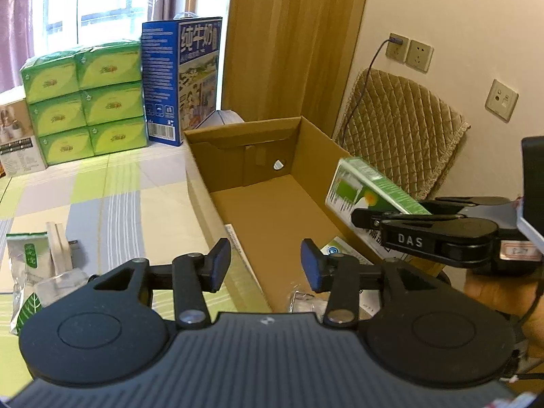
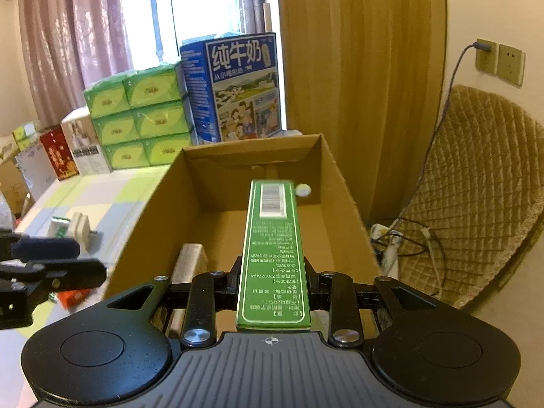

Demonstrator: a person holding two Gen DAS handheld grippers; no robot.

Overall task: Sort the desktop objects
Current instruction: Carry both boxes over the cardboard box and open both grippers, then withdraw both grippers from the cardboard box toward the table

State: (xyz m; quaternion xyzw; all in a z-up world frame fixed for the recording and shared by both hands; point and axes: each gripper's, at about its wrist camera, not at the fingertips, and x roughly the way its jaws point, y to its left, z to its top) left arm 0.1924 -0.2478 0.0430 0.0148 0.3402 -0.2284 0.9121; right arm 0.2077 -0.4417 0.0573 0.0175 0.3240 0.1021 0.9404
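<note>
Left gripper jaws spread, empty, over near wall of cardboard box, packets on tablecloth to its left; right gripper pinches green medicine carton lengthwise above box interior.

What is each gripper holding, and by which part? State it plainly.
The right gripper is shut on the green box, clamped across its two long sides near the end closest to the camera, above the cardboard box. The left gripper is open and holds nothing.

Long green carton, barcode end forward, level above open cardboard box.
</note>
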